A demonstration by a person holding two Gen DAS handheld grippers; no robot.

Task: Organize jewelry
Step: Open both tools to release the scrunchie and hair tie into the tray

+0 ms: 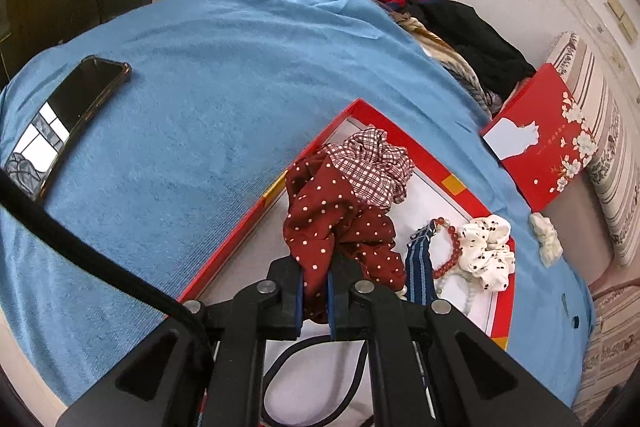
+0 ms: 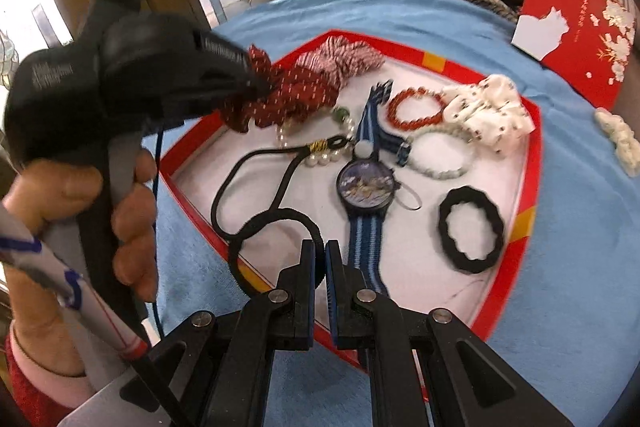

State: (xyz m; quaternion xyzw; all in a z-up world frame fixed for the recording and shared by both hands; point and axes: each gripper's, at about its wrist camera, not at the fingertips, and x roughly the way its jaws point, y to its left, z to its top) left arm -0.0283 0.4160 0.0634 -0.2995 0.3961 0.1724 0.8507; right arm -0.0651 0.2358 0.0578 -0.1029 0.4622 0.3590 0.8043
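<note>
1. A blue cloth (image 1: 192,131) covers the work surface, with a glass-panelled door behind it and a heap of dark and red clothes (image 1: 448,15) at the far edge.
2. A phone (image 1: 80,107) lies on the cloth to the left, well apart from the red tray (image 1: 240,223).
3. A red gift box lid (image 1: 548,135) with white blossoms sits beside the tray's far right side, and a small cream scrunchie (image 1: 546,237) rests on the cloth just outside the tray.
4. The left gripper (image 1: 314,293) has its jaws nearly closed on a fold of the dark red polka-dot scrunchie (image 1: 332,219), which hangs lifted above the tray floor, next to the red-and-white checked scrunchie (image 1: 372,163).
5. The right gripper (image 2: 320,263) hovers over the tray's near edge with its jaws drawn close, only a narrow gap between them; a black elastic cord (image 2: 276,223) passes right at its tips, but whether the cord is pinched cannot be told.
6. Inside the tray lie a blue striped watch (image 2: 366,191), a black hair tie (image 2: 470,231), a red bead bracelet (image 2: 416,109), a pale bead bracelet (image 2: 440,155), a pearl strand (image 2: 320,157) and a white dotted scrunchie (image 2: 488,115).
</note>
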